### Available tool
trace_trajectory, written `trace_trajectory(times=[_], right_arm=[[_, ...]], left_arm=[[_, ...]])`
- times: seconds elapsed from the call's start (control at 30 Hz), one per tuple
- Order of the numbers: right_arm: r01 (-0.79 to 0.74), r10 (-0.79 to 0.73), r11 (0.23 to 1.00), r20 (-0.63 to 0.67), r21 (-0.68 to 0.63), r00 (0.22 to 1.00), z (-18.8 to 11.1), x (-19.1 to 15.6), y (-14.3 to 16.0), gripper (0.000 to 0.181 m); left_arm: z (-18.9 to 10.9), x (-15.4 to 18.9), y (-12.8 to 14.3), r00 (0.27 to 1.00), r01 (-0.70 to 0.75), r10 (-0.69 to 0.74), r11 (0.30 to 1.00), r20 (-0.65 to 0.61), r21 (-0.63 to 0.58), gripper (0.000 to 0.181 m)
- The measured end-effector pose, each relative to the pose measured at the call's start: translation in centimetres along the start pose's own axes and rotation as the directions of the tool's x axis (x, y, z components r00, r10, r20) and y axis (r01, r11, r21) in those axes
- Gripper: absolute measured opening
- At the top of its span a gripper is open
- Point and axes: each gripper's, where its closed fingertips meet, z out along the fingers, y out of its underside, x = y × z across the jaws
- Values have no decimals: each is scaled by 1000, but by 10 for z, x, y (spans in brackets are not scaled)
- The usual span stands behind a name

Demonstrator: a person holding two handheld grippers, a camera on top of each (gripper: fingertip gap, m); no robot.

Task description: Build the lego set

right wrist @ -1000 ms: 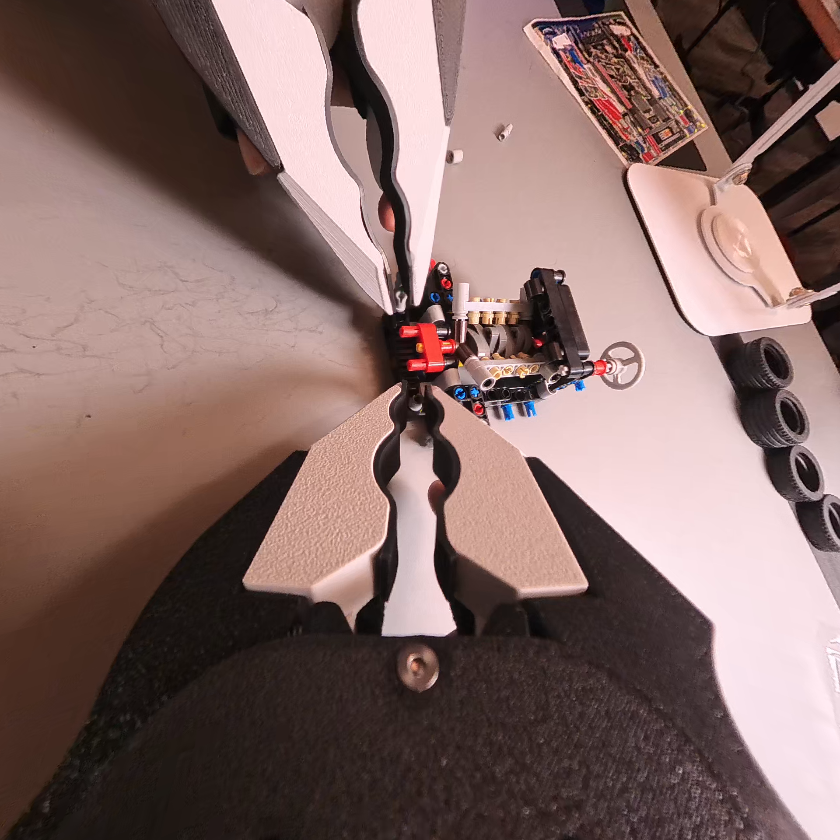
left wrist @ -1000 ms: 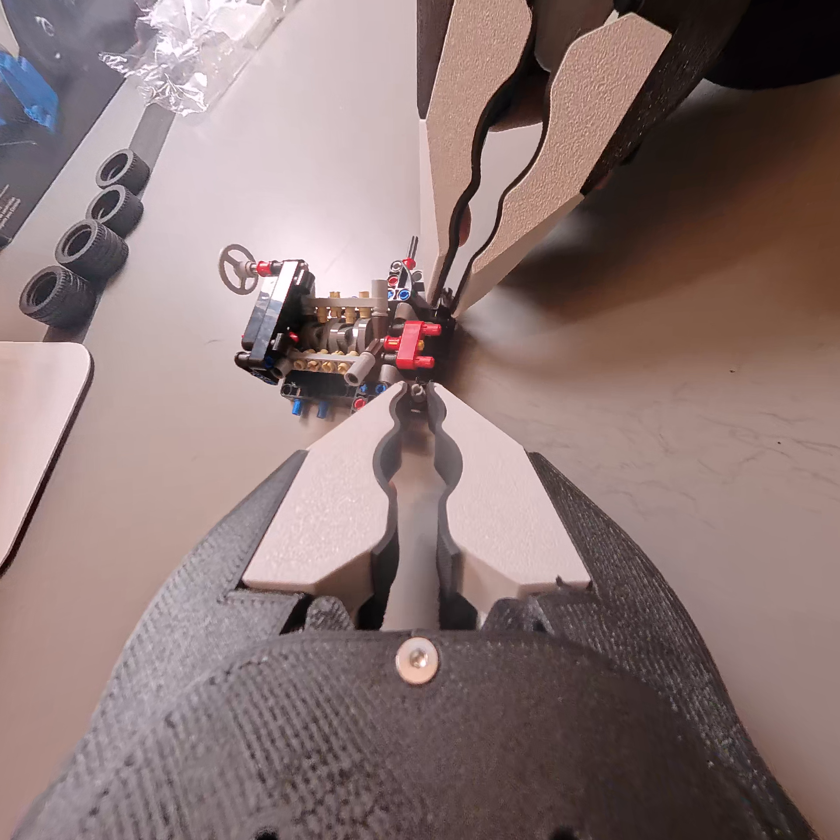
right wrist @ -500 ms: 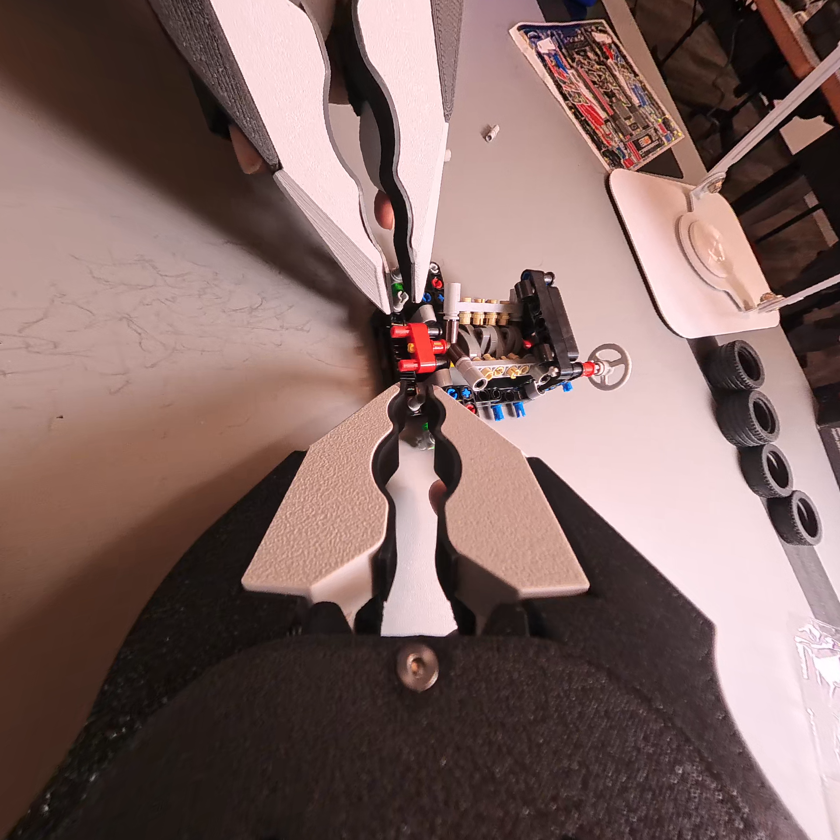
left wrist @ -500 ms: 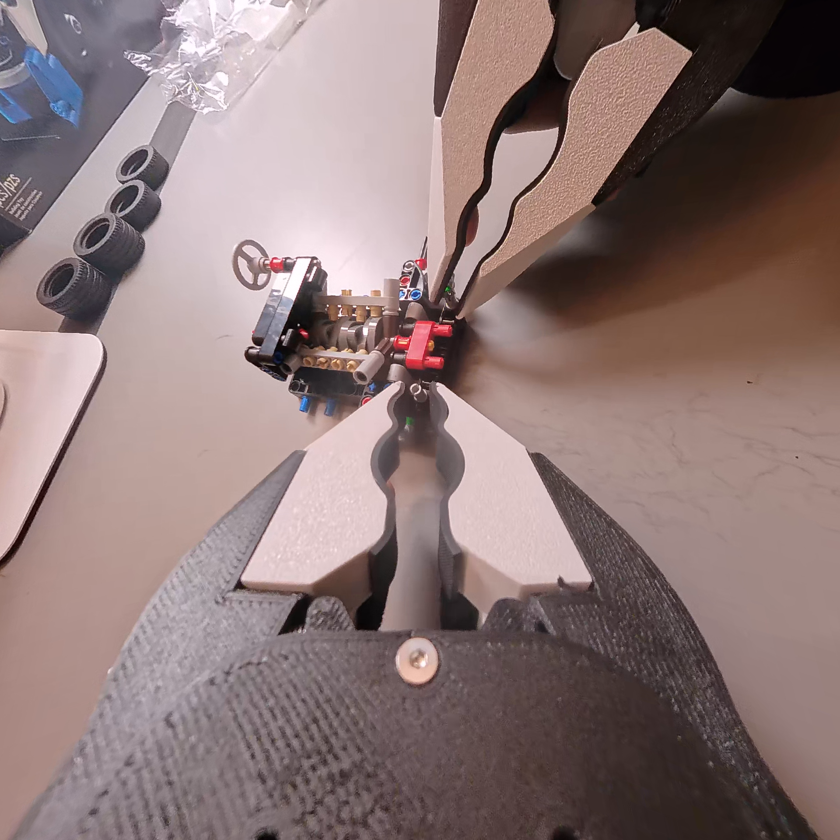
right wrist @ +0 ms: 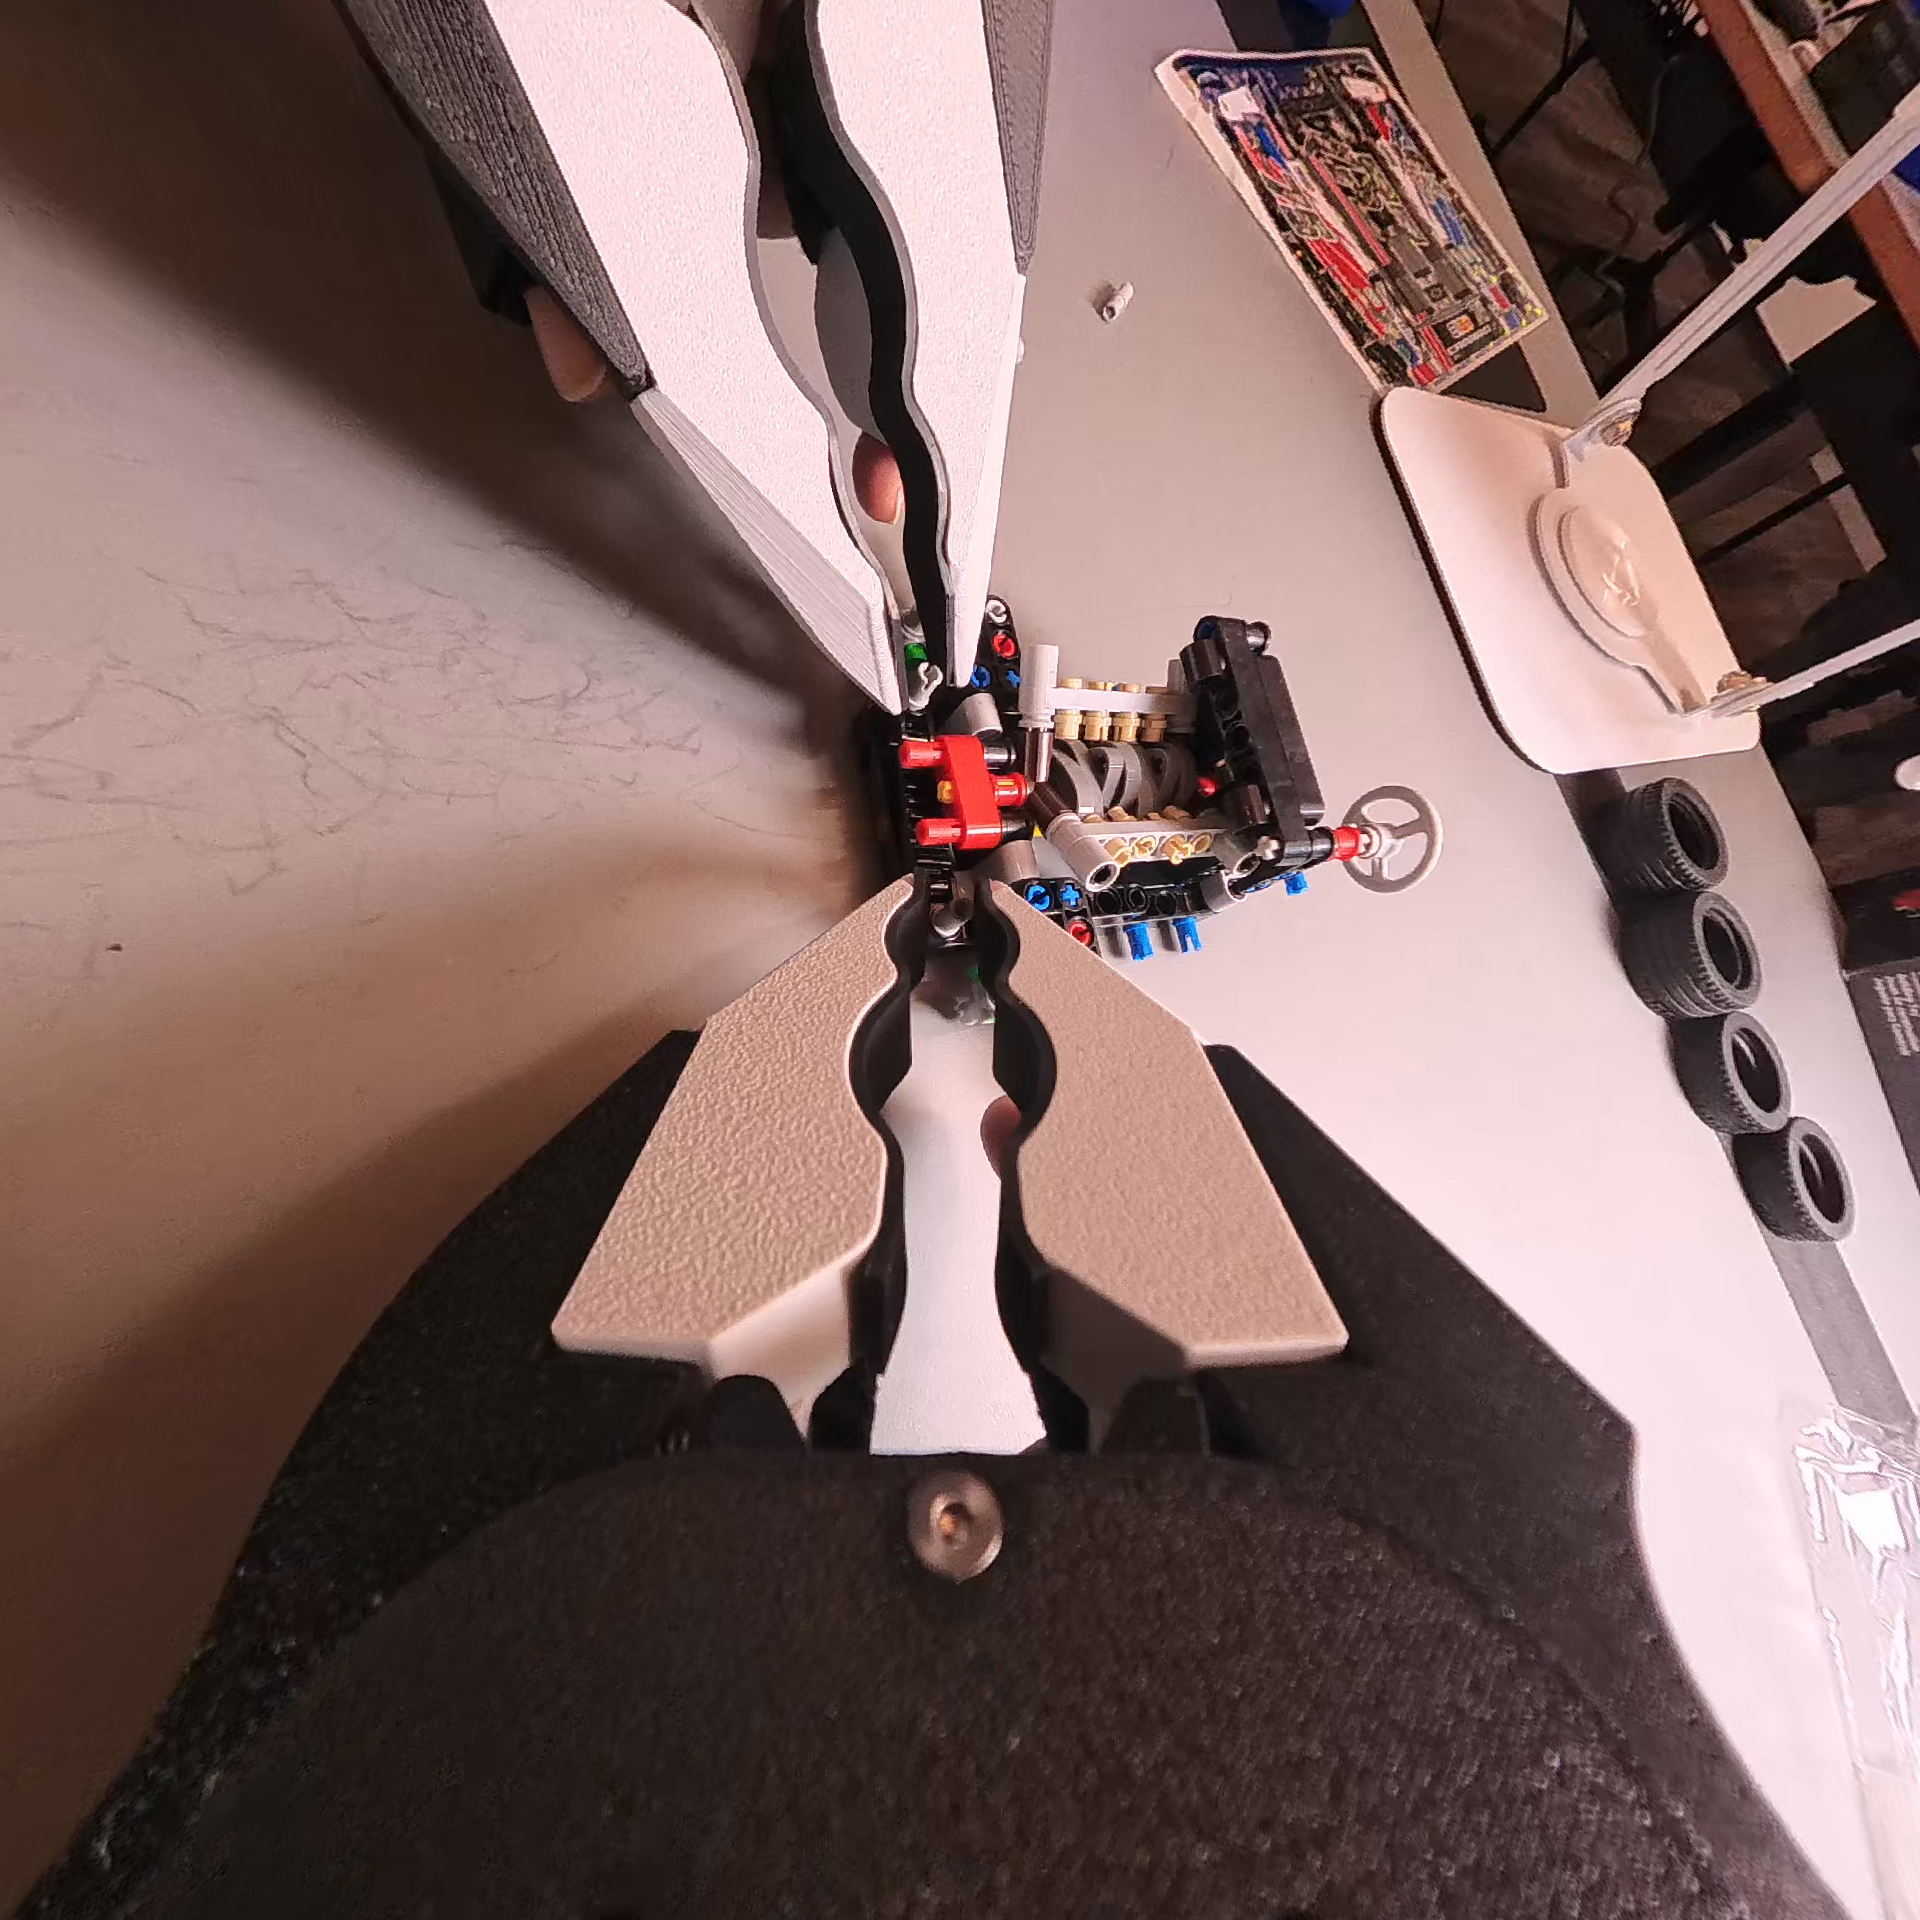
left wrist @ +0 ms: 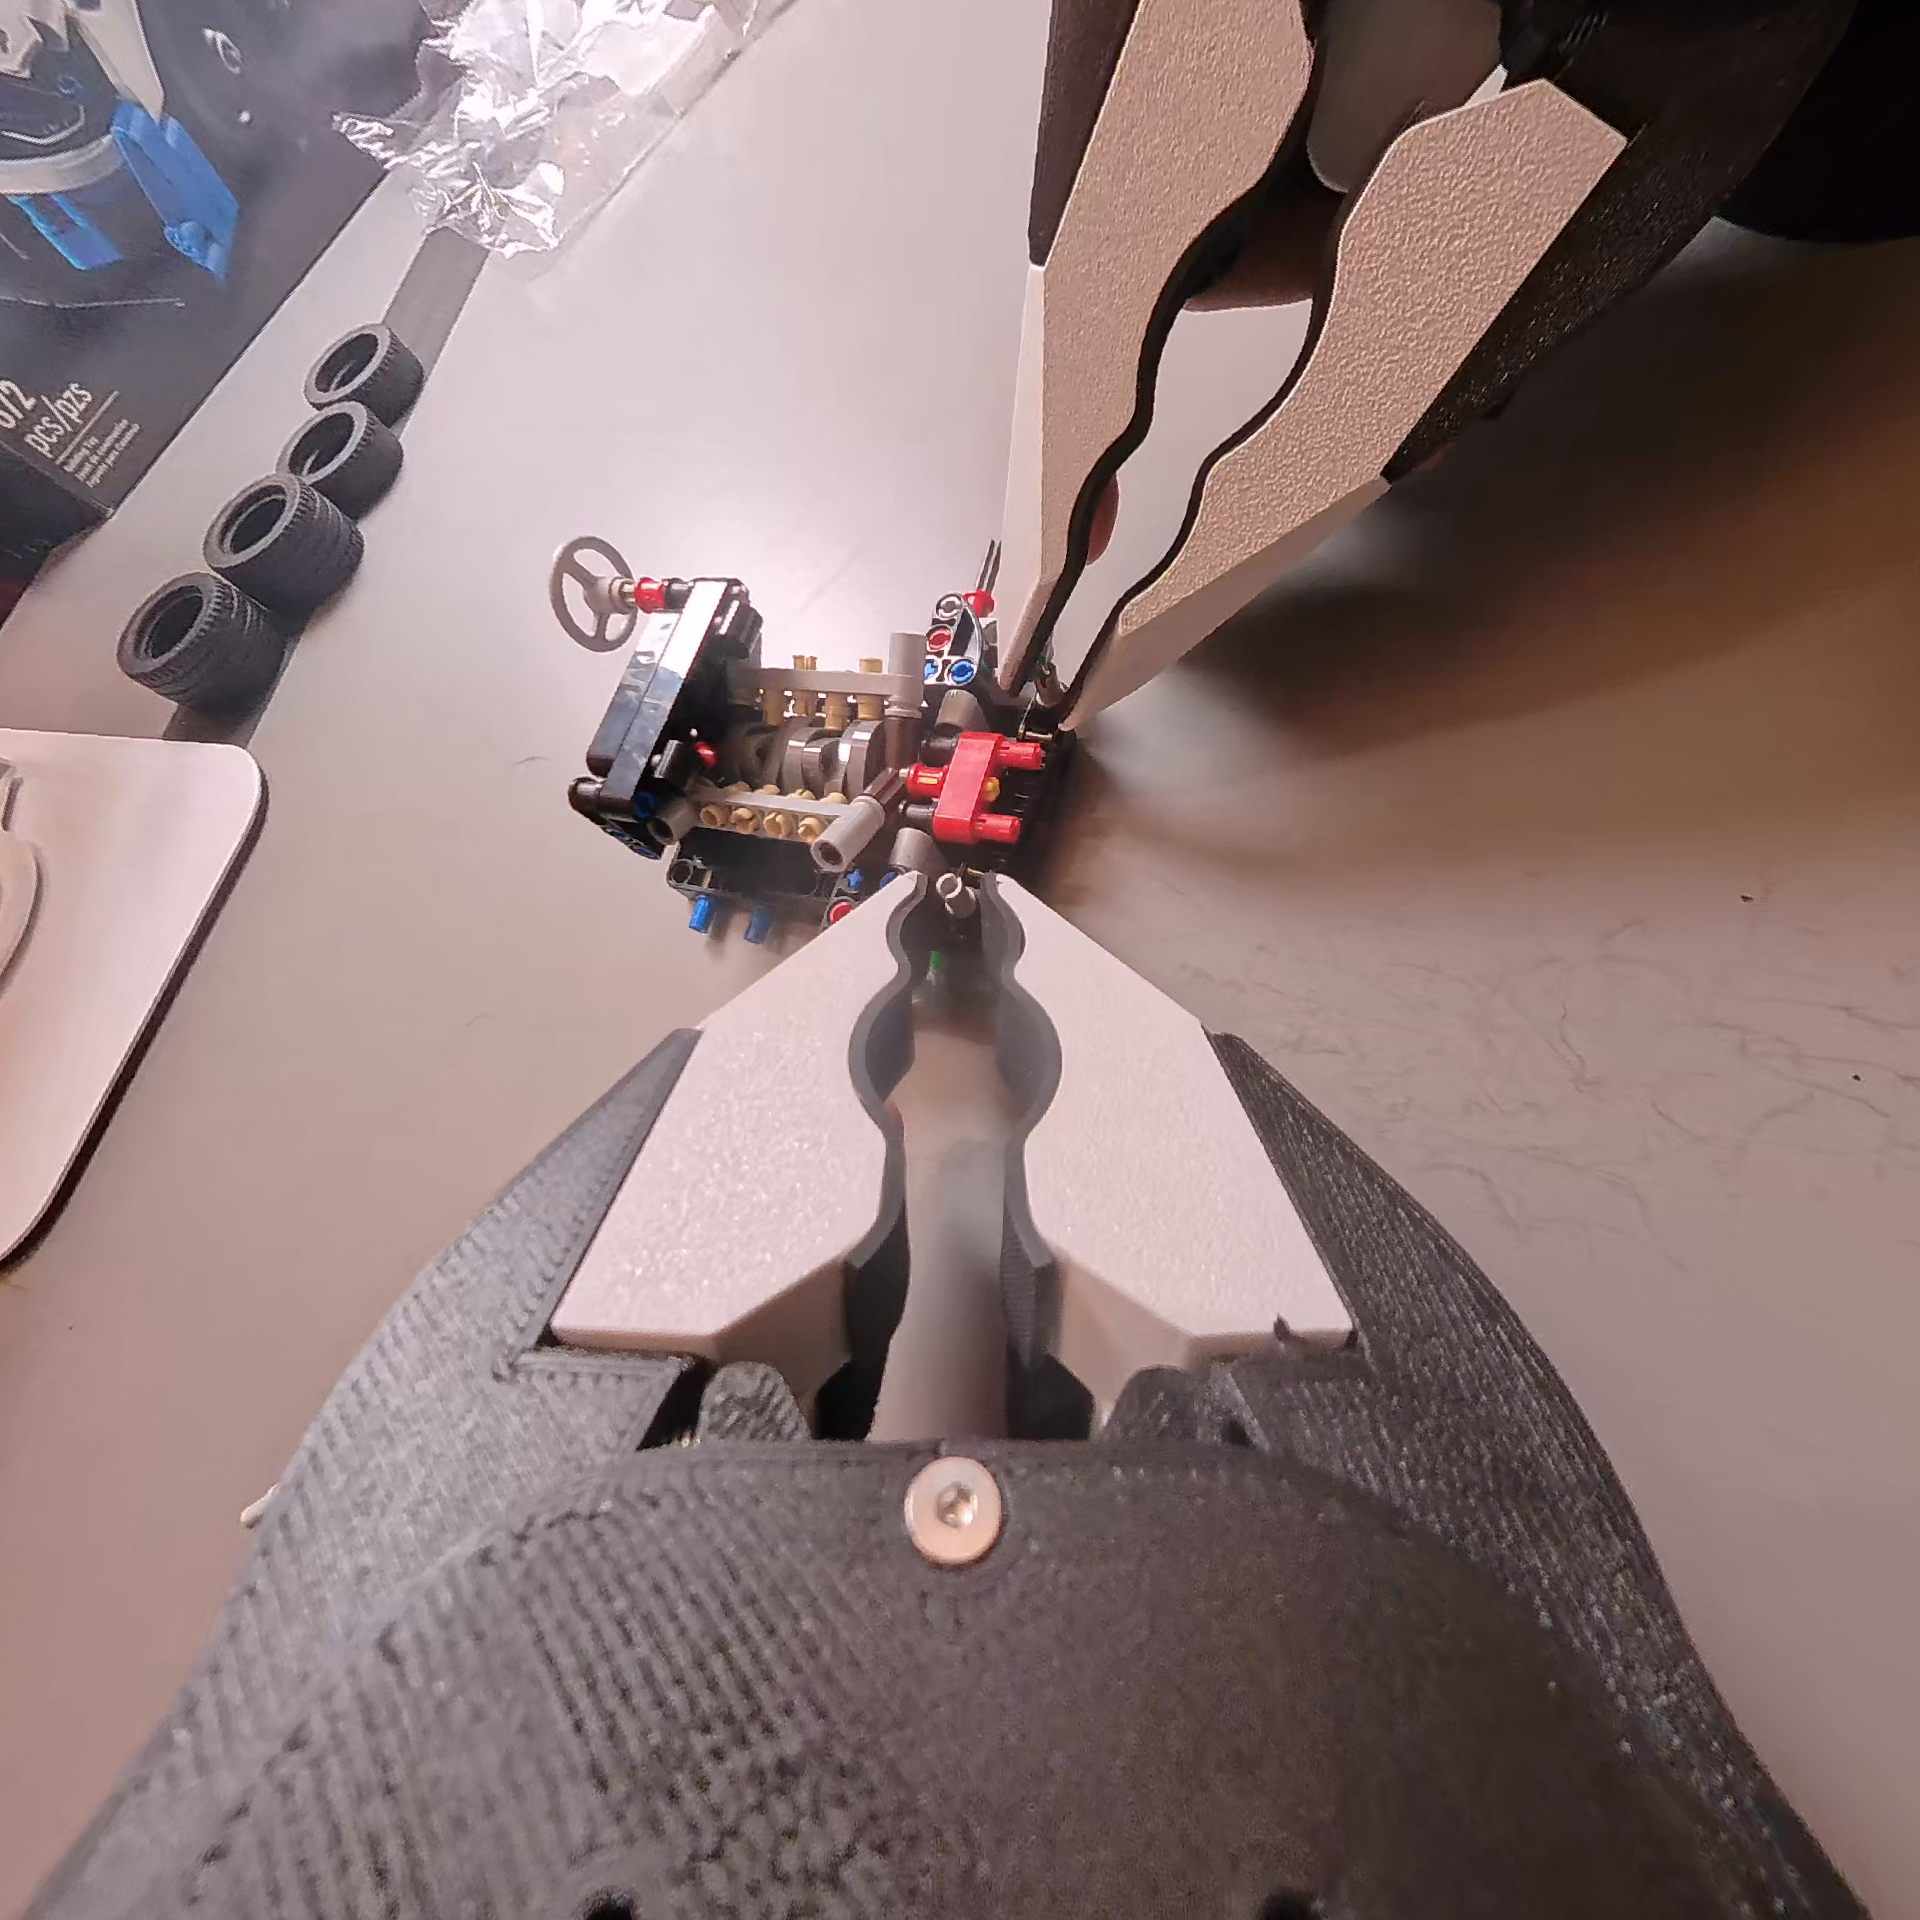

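Through the left wrist view: the lego assembly (left wrist: 821,769) sits on the grey table (left wrist: 1455,1039), held from two opposite sides. The left gripper (left wrist: 951,894) is closed down on a small grey pin at the model's near edge; the right gripper (left wrist: 1049,691) comes in from the far side, its fingers nearly together on a dark part at the far corner. Built so far, as I read it: black frame, grey crank parts, tan pins, red connector (left wrist: 971,790), steering wheel (left wrist: 592,608). Not yet fitted: four tyres (left wrist: 260,540) in a row to the left, well apart from the model. A torn clear bag (left wrist: 520,156) and the box (left wrist: 94,208) lie beyond. Judgement: early-to-middle of the build.

Versus 1.0 s ago: the tyres and box sit farther up and right in the picture, so the camera has shifted; both grips are unchanged.

Through the right wrist view: the right gripper (right wrist: 951,914) is clamped on the black edge of the model (right wrist: 1122,779); the left gripper (right wrist: 925,655) pinches a pin opposite. A loose grey peg (right wrist: 1115,303) and the sticker sheet (right wrist: 1351,197) lie unused beyond.

Versus 1.0 s ago: the background has slid leftward in the picture; the model keeps its pose between the tips.
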Motion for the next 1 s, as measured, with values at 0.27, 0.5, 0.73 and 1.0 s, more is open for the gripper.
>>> trace_trajectory(times=[0.27,0.5,0.73,1.0], right_arm=[[1,-1,1000,-1,-1,1000,0,0,1,7],[32,-33,999,52,18,998,-6,-8,0,4],[61,-63,998,128,13,990,-6,-23,3,4],[77,-80,997,166,29,983,-6,-31,4,4]], left_arm=[[0,0,0,1000,6,-6,1000,11,1,6],[-7,9,0,1000,-28,28,1000,-14,10,4],[-10,27,6,995,-39,39,999,-93,-5,7],[-10,25,10,995,9,-10,1000,-98,-8,15]])
